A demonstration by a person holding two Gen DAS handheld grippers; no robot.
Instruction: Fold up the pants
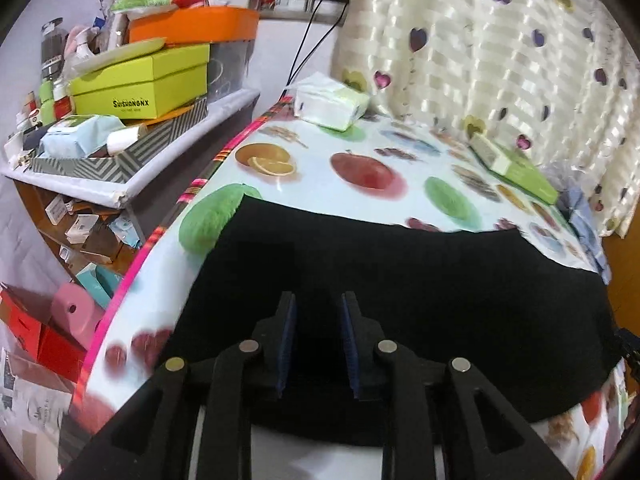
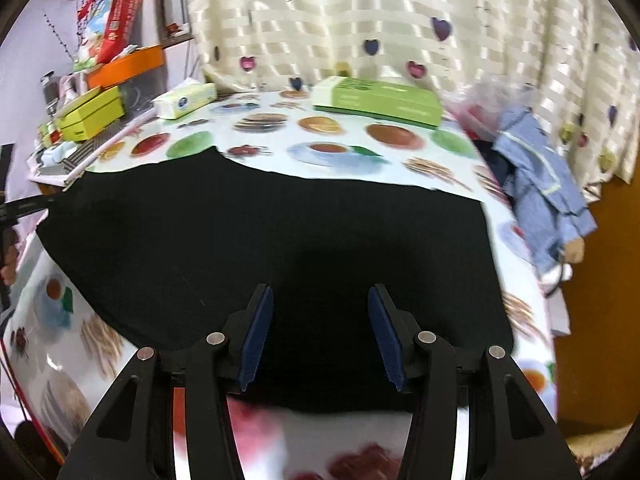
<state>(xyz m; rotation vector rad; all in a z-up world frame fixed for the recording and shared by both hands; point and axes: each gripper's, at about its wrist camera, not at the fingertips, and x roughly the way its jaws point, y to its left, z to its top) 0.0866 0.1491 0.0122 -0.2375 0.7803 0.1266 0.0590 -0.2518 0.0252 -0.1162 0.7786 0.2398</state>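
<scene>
The black pants lie flat as a wide folded slab on the fruit-print tablecloth. My left gripper hangs over their near left part, its blue pads a little apart, and I see nothing pinched between them. In the right wrist view the same pants spread across the tablecloth. My right gripper stands wide open above their near edge with only flat cloth below the gap. The fabric is too dark to make out folds or seams.
At the table's far side, under a heart-print curtain, lie a tissue pack and a flat green box. A blue garment hangs off the right edge. A shelf with stacked boxes stands left of the table.
</scene>
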